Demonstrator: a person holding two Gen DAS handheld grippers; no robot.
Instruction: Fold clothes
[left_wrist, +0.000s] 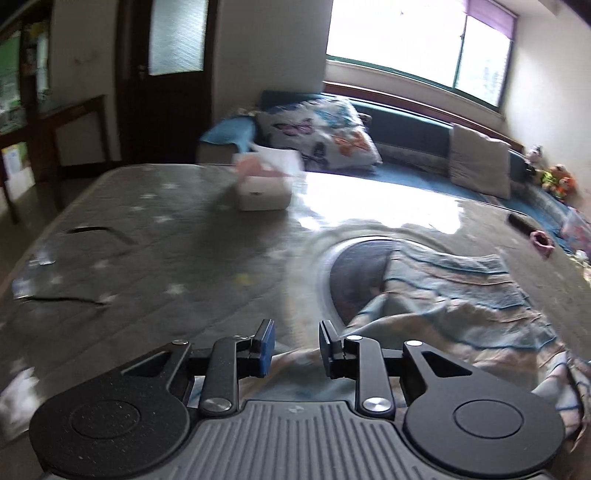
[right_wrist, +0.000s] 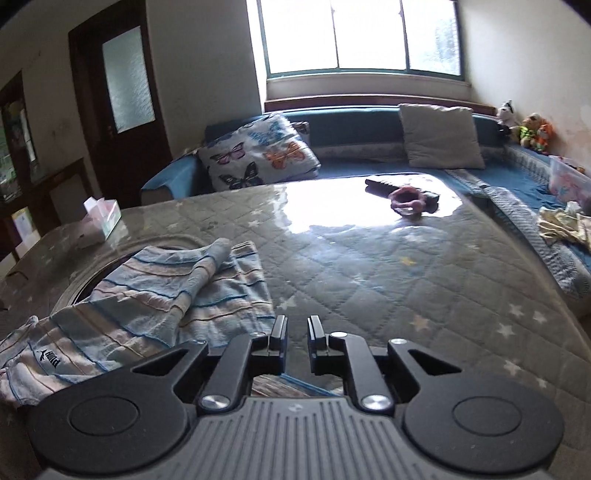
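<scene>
A blue and beige striped garment (left_wrist: 454, 306) lies crumpled on the glass-topped table (left_wrist: 166, 251), to the right of my left gripper (left_wrist: 296, 343). My left gripper is open and empty, its fingers just above the garment's near left edge. In the right wrist view the garment (right_wrist: 155, 306) lies left of my right gripper (right_wrist: 296, 339), with a black logo near its lower end. My right gripper is open and empty, hovering over the garment's right edge and the table (right_wrist: 388, 266).
A tissue box (left_wrist: 264, 184) stands at the table's far side, and it also shows in the right wrist view (right_wrist: 103, 216). A black remote (right_wrist: 400, 188) and a pink ring (right_wrist: 408, 199) lie far right. A blue sofa (right_wrist: 369, 162) with cushions runs behind.
</scene>
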